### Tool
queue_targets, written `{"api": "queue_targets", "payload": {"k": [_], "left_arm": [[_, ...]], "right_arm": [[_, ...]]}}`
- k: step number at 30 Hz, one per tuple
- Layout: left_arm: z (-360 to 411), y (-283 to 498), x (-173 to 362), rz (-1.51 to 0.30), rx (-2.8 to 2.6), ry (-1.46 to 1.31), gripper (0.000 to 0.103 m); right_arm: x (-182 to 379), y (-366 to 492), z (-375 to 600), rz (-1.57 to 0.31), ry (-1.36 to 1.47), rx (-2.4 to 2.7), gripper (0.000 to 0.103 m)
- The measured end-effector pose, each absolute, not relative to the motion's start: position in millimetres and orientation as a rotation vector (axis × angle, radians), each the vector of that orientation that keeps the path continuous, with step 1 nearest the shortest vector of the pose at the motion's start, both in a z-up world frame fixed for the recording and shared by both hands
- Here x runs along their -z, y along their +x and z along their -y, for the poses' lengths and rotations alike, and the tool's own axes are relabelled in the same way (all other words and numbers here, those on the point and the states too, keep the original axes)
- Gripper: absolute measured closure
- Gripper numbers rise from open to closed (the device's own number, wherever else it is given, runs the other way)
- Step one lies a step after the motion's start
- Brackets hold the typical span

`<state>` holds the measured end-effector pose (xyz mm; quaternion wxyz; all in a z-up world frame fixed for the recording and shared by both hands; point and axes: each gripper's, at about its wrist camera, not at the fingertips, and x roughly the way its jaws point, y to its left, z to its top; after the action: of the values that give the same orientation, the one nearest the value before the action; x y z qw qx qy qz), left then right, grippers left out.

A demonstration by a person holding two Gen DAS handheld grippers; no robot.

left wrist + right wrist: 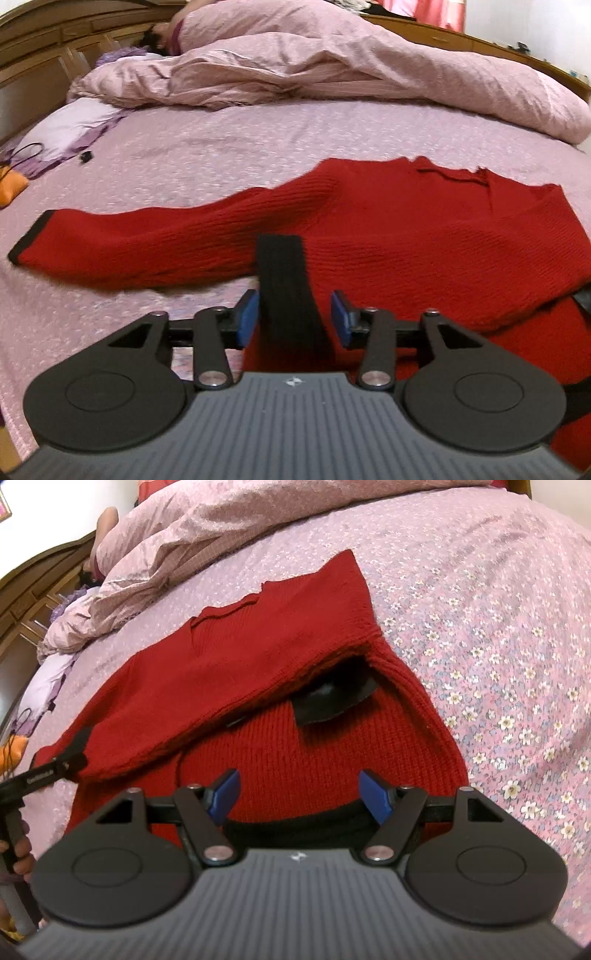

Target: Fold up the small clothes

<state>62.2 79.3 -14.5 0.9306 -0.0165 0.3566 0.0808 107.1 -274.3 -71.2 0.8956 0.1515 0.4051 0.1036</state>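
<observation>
Your left gripper (pixel 293 319) has its blue pads (pixel 246 319) spread wide, and the sweater's black hem band (pixel 284 280) runs up between them without either pad pressing on it, so nothing is pinched. The red sweater (pixel 388 236) lies flat on the pink floral bedsheet (pixel 184 162), filling the left wrist view from 3 o'clock to the centre, with one sleeve (pixel 122 243) stretched out toward 9 o'clock and ending in a black cuff (pixel 27 236). Your right gripper (pixel 299 794) is also wide apart, with its pads low over the sweater's lower body, gripping nothing. In that right wrist view the upper part of the sweater is folded over toward 10 o'clock, and a black patch (pixel 332 701) peeks from under the fold at 12 o'clock. A rumpled pink duvet (pixel 332 62) is heaped at 12 o'clock beyond the sweater, well apart from it. An orange item (pixel 11 188) sits at the 9 o'clock edge.
</observation>
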Motion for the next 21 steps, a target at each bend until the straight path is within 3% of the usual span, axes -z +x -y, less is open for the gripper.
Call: {"api": "queue_targets", "payload": {"k": [6,21], "left_arm": [[-88,57,-2,-0.666,-0.120,-0.037,0.038],[-97,121,20,-0.727,-0.103,-0.029,0.040]], "right_arm": [[49,117,275,-0.800,0.278,-0.246,0.030],[35,212,297,-0.766,0.212,-0.167,0.030]]}}
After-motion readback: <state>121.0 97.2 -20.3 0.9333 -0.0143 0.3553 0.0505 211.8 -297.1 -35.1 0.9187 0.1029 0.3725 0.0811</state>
